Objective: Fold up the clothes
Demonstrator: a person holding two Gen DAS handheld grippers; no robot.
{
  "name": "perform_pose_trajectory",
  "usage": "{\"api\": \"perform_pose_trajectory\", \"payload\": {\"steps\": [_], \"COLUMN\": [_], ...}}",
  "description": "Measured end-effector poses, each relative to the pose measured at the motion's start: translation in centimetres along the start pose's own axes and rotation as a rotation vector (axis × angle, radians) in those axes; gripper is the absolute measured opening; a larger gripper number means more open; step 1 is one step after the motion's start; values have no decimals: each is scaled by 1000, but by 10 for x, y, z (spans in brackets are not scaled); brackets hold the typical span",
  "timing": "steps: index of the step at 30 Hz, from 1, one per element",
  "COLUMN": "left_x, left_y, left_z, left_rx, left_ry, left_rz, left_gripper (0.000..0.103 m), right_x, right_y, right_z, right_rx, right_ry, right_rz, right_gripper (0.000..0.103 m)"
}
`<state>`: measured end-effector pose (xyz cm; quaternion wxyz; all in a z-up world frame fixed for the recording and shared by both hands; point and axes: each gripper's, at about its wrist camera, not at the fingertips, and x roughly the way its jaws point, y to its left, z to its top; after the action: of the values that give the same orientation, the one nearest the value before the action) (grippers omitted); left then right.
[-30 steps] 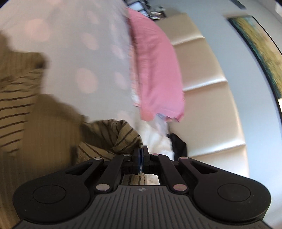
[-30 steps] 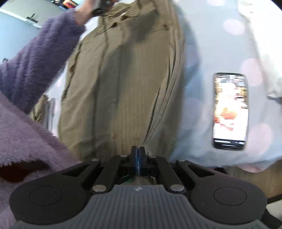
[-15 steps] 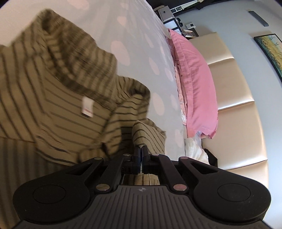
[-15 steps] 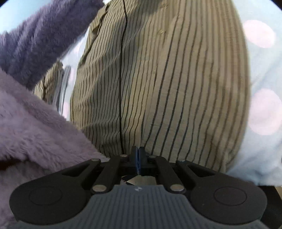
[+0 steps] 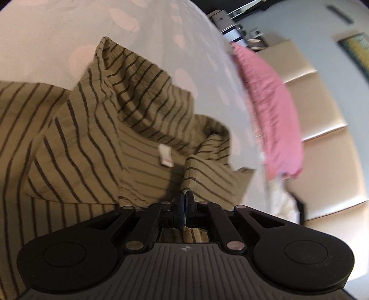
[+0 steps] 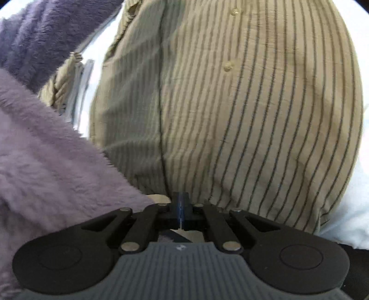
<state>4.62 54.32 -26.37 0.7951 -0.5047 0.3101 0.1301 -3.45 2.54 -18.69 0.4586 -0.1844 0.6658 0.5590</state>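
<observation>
Lowered since 1 second ago, the striped shirt (image 6: 242, 110) now lies spread on the dotted bedsheet (image 5: 57, 27), collar crumpled, both the left gripper (image 5: 183, 203) and right gripper (image 6: 181, 205) clamped on its fabric, folds apparently not yet made

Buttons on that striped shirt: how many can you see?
2 buttons on the striped shirt, seen from the right wrist: one near the top edge, one below it. Folds may hide others.

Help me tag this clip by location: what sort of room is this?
Most likely a bedroom: a dotted sheet spread under the striped shirt, a pink pillow, and a padded headboard against the wall.
</observation>
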Motion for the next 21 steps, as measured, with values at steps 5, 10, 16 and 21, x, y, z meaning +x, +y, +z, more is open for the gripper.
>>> {"api": "perform_pose_trajectory", "payload": {"steps": [5, 10, 16, 21], "left_x": [-29, -83, -151, -208], "left_y": [-20, -44, -84, -106], "left_z": [-17, -53, -111, -165], "left_rx": [99, 204, 328, 355], "left_ry": [-16, -43, -65, -82], "left_rz": [43, 43, 95, 82], "left_gripper": [10, 11, 23, 30], "right_x": [-4, -3, -12, -52], "right_y": [3, 11, 26, 29], "right_z": [-6, -18, -31, -47], "right_rx": [-17, -35, -92, -94], "right_ry": [-28, -85, -200, -415], "right_rz": [-95, -188, -314, -443], "right_gripper": [6, 34, 40, 40]}}
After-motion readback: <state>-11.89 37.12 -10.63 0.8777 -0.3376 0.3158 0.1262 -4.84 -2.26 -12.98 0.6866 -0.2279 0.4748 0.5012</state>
